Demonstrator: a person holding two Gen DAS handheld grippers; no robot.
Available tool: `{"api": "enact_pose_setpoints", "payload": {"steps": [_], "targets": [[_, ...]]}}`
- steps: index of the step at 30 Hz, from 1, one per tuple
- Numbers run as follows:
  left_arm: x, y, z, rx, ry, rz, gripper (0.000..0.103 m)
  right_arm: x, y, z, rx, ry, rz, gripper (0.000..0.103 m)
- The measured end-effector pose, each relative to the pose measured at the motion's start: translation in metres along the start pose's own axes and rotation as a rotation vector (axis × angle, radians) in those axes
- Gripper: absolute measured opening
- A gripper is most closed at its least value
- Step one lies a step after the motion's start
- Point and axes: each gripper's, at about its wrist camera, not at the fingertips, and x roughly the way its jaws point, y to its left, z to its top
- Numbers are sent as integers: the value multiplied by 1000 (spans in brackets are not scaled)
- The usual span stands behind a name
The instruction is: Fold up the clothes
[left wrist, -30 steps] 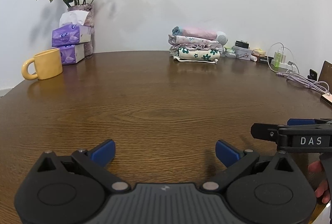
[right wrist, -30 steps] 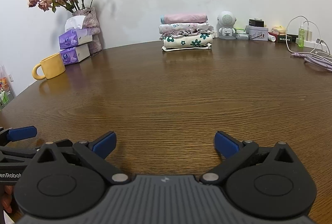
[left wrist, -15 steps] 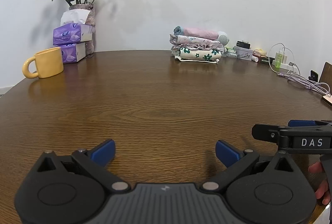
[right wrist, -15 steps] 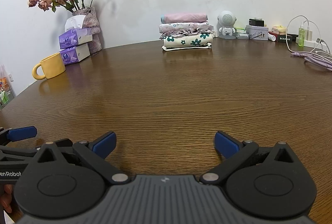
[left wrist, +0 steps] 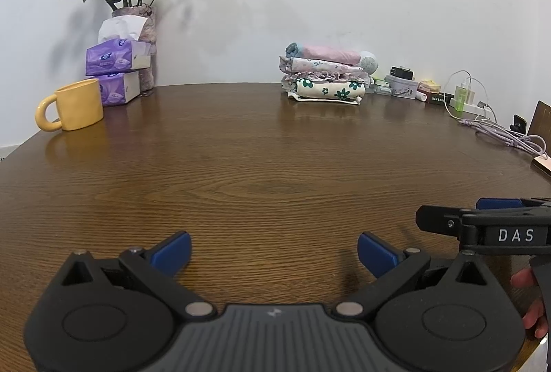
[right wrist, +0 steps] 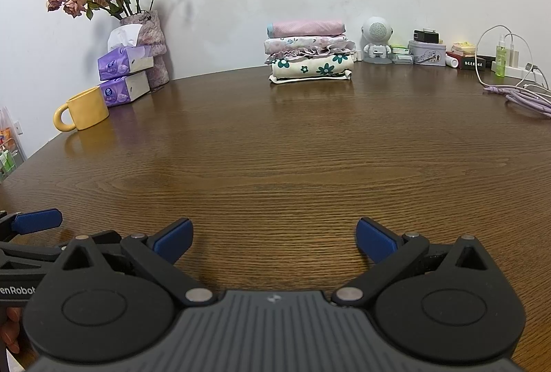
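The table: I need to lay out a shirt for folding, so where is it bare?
The wide middle of the table is bare, from the open tongs up to the folded stack. The mug and tissue boxes crowd the far left; the cables and small items crowd the far right.

mug (left wrist: 78, 104) left, clothes stack (left wrist: 325, 73) behind (speaker (right wrist: 376, 39) right) — table (left wrist: 261, 165)

The tabletop (right wrist: 275, 148) is showing dark brown wood grain. The stack of clothes (right wrist: 310, 52) is showing pink on top, pale florals between, and cream with green flowers below. At ten o'clock a yellow mug (right wrist: 84, 114) is sitting by purple tissue packs (right wrist: 125, 76).
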Motion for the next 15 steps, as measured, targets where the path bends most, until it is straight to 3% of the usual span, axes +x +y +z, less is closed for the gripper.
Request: {"api": "enact_pose_setpoints", "payload": {"steps": [15], "targets": [[0,-1,-2,7,-10,-3,103,-1,1,-1,1,-1,1,103]]}}
